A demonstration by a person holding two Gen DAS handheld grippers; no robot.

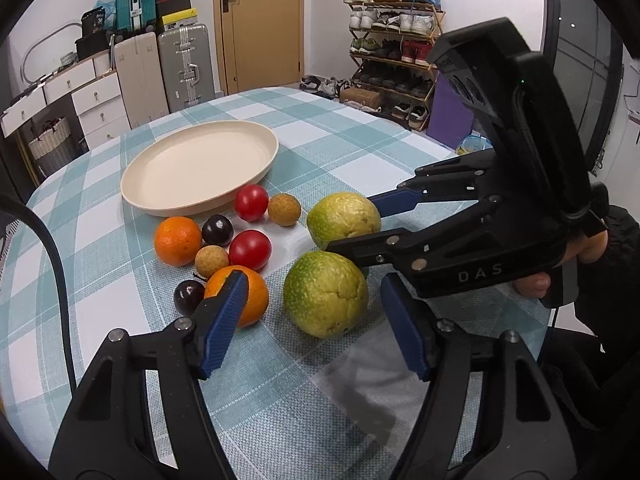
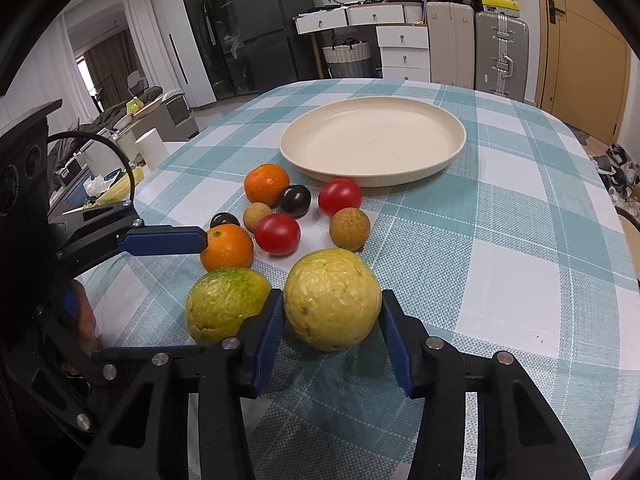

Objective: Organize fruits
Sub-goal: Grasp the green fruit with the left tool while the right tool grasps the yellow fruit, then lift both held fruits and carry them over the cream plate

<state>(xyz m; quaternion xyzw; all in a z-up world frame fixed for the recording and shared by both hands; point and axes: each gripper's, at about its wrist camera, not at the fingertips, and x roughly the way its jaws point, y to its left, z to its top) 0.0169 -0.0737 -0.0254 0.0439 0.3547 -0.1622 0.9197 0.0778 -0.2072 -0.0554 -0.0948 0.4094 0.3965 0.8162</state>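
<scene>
Fruit lies on the checked tablecloth before a cream plate (image 1: 248, 168) (image 2: 448, 160). My left gripper (image 1: 316, 320) is open around the nearer green-yellow guava (image 1: 326, 294), which also shows in the right wrist view (image 2: 224, 304). My right gripper (image 2: 330, 332) stands open around the other guava (image 2: 332, 298), its pads close to or touching the fruit's sides; the left wrist view shows it (image 1: 360, 226) at that guava (image 1: 342, 216). Two oranges (image 1: 178, 240) (image 1: 256, 292), two tomatoes (image 1: 251, 202) (image 1: 250, 250), two brown longans (image 1: 284, 209) (image 1: 211, 261) and two dark plums (image 1: 217, 230) (image 1: 188, 297) sit between.
The plate holds nothing. The table's far edge (image 1: 280, 90) faces a door, suitcases (image 1: 186, 64), white drawers and a shoe rack (image 1: 394, 52). A black cable (image 1: 52, 248) hangs at the left. Bare tablecloth (image 2: 500, 240) lies to the right of the fruit.
</scene>
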